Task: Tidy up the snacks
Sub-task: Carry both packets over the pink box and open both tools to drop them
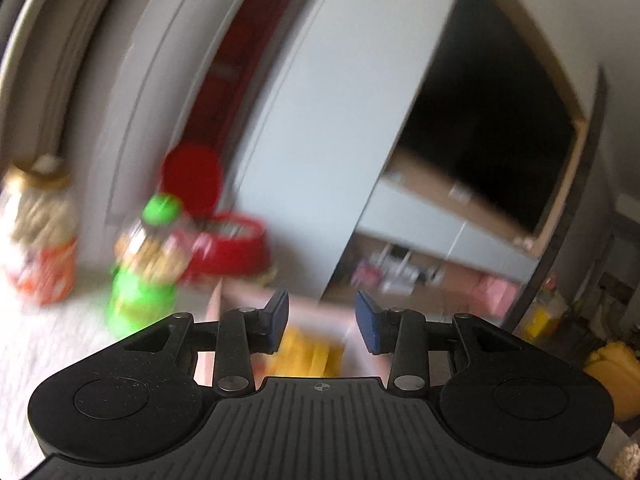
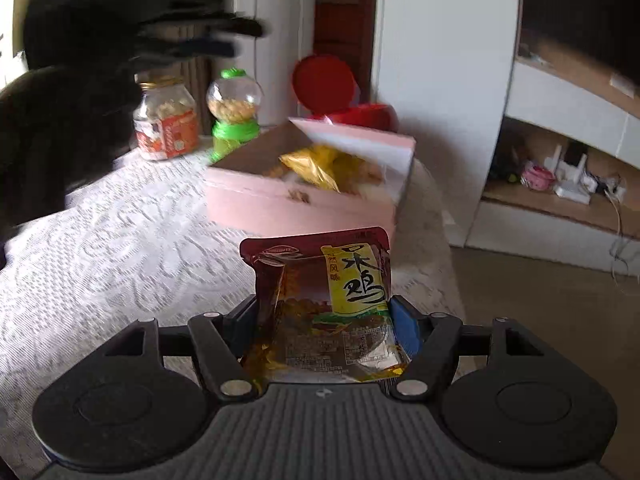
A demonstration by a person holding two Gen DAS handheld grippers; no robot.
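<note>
Two claws differ: our right claw [image 2: 324, 316] grips a maroon-and-yellow foil snack packet [image 2: 320, 304] destined for the pink cardboard box [image 2: 256, 204]; our left claw [image 1: 322, 316] gapes empty.

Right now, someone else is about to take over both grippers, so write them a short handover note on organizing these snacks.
Right gripper: shut on a dark red snack packet, held upright just short of the pink box.
Left gripper: open, nothing between its fingers, raised above the table in a blurred view.
Pink box: open, with yellow packets already inside.
Behind it: an orange-label jar, a green dispenser, and a red tub with its lid up.
Done: some packets boxed.
Left: probably drop the red packet into the box; I cannot tell what else remains.
</note>
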